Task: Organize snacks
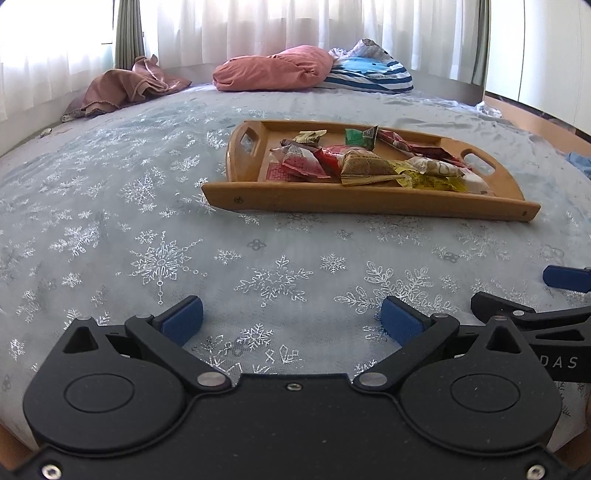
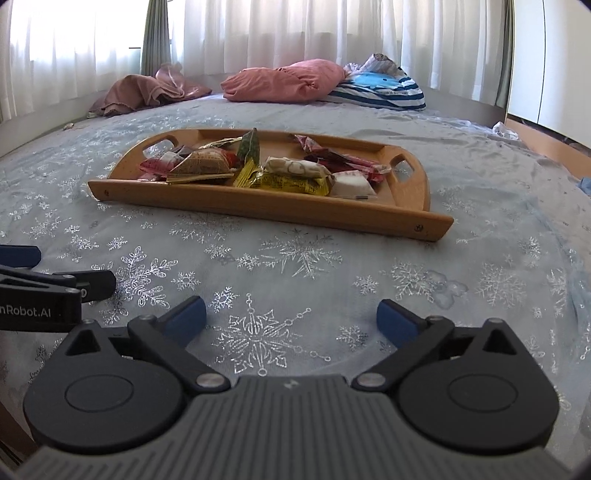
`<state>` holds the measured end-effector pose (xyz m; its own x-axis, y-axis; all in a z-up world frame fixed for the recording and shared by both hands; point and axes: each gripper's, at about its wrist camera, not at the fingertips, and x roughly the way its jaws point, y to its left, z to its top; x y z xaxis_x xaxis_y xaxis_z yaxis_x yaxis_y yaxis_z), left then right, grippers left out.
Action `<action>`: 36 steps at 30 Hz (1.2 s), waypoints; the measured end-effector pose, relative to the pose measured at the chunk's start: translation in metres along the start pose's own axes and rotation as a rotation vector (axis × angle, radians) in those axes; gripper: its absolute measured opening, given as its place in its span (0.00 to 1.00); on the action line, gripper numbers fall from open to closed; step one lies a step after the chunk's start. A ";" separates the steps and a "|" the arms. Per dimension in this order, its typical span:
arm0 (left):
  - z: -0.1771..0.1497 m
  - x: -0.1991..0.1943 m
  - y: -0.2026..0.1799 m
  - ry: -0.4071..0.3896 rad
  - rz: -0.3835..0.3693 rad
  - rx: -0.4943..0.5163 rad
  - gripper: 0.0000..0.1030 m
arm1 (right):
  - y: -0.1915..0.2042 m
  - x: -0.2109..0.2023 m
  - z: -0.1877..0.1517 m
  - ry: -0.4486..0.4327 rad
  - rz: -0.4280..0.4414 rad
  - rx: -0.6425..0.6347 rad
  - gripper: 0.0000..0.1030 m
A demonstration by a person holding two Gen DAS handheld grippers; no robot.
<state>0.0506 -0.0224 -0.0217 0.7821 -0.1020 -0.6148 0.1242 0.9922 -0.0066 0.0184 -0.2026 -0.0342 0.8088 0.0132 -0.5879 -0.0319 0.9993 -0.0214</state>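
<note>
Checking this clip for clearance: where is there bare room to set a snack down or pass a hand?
Bare bedspread lies between the wooden tray and both open tools, left and right. More bare cover lies left of the tray, toward the brown cloth. Crowded: the tray's near half, heaped with snack packets; only a strip of its floor along the far rim shows bare.

Daylit white curtains (image 1: 258, 29) behind a snowflake-patterned bed (image 1: 110, 221) with pillows (image 1: 273, 68)
</note>
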 end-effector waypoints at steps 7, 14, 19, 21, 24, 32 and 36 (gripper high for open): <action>0.001 0.001 0.000 -0.002 -0.002 -0.004 1.00 | 0.002 0.000 -0.003 -0.012 -0.010 -0.013 1.00; 0.000 0.001 0.000 0.006 -0.004 -0.005 1.00 | 0.002 -0.001 -0.003 -0.007 -0.006 -0.012 1.00; 0.001 0.002 0.002 0.015 -0.013 -0.011 1.00 | 0.002 -0.001 -0.003 -0.007 -0.006 -0.013 1.00; 0.001 0.002 0.003 0.016 -0.014 -0.010 1.00 | 0.002 0.000 -0.003 -0.006 -0.005 -0.012 1.00; 0.001 0.002 0.002 0.015 -0.014 -0.012 1.00 | 0.002 0.000 -0.003 -0.006 -0.006 -0.013 1.00; 0.001 0.002 0.002 0.015 -0.012 -0.008 1.00 | 0.002 0.000 -0.003 -0.006 -0.006 -0.012 1.00; 0.001 0.002 0.002 0.015 -0.013 -0.009 1.00 | 0.002 0.000 -0.003 -0.006 -0.006 -0.013 1.00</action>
<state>0.0531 -0.0205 -0.0222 0.7713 -0.1137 -0.6263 0.1284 0.9915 -0.0219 0.0160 -0.2010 -0.0366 0.8126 0.0075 -0.5828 -0.0345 0.9988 -0.0351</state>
